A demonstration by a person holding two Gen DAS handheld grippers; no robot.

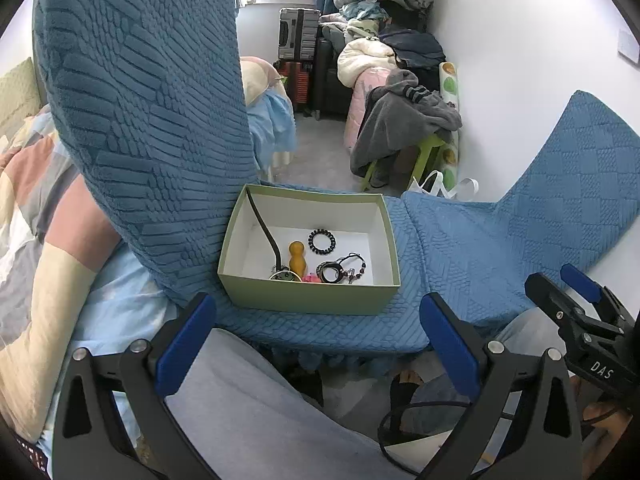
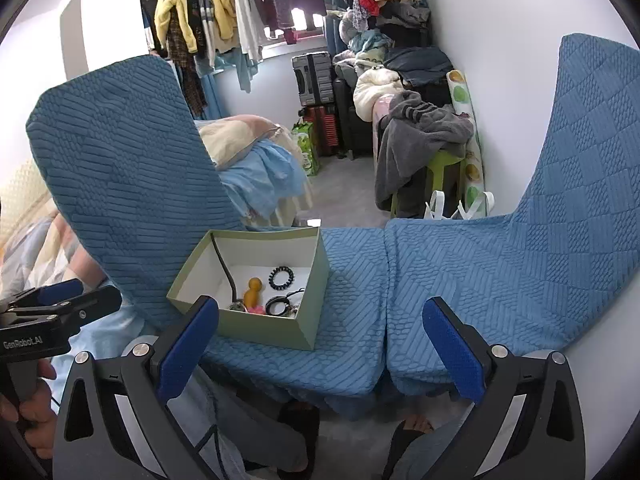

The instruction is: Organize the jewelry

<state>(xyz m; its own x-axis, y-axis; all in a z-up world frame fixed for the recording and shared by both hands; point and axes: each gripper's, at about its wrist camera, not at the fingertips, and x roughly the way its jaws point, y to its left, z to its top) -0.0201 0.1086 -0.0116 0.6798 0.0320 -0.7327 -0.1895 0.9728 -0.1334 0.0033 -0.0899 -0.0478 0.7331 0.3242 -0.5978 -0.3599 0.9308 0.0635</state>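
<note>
A pale green box (image 1: 308, 298) with a white inside stands on a blue textured chair seat (image 1: 436, 252). Inside lie a black spiral hair tie (image 1: 322, 241), an orange gourd-shaped piece (image 1: 297, 257), a black ring-shaped piece (image 1: 331, 273), a beaded bracelet (image 1: 357, 269), a pink item (image 1: 311, 278) and a thin black band (image 1: 262, 224) leaning on the wall. My left gripper (image 1: 320, 344) is open and empty, near the box's front. My right gripper (image 2: 320, 348) is open and empty, also short of the box (image 2: 268, 326); it shows at the right of the left wrist view (image 1: 576, 304).
Two blue chair backs rise at left (image 1: 140, 100) and right (image 1: 580, 168). A second blue seat (image 2: 460, 280) adjoins the first. A bed with a patchwork quilt (image 1: 36, 208) lies left. Suitcases (image 1: 298, 40), piled clothes (image 1: 400, 120) and a green stool (image 1: 428, 152) stand behind.
</note>
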